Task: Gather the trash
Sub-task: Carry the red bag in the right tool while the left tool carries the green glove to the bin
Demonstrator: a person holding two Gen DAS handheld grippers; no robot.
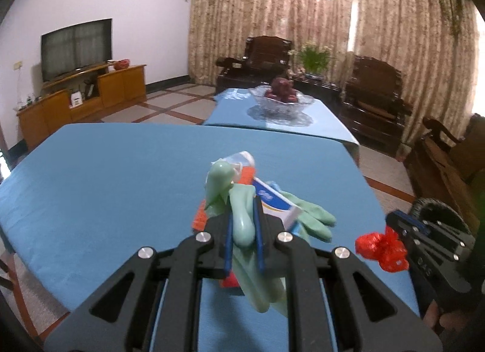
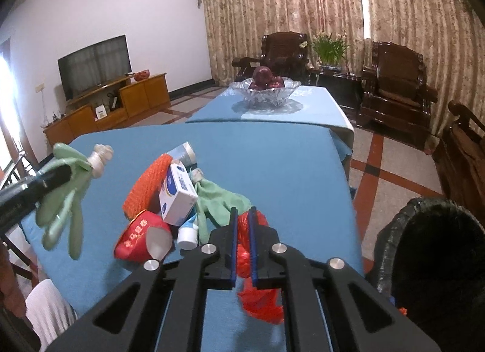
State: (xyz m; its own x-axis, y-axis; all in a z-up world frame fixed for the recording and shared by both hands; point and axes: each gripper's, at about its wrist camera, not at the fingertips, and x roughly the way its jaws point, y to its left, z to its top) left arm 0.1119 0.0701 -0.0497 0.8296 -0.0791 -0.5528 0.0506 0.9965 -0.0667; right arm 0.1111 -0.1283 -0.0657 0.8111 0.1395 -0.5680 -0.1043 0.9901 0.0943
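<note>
Apples [image 2: 266,79] fill the glass bowl [image 2: 263,93]; left claw [image 1: 244,224] grips a green glove [image 1: 242,221], right claw [image 2: 242,230] red plastic [image 2: 254,291].

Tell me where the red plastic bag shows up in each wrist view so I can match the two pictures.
Left wrist view: the red bag sits at lower right, clamped at the tip of the right gripper, off the table's right edge.
Right wrist view: the red bag is bottom centre, pinched between the jaws and hanging below them.
Shared landmark: the glass fruit bowl on the far table.
</note>
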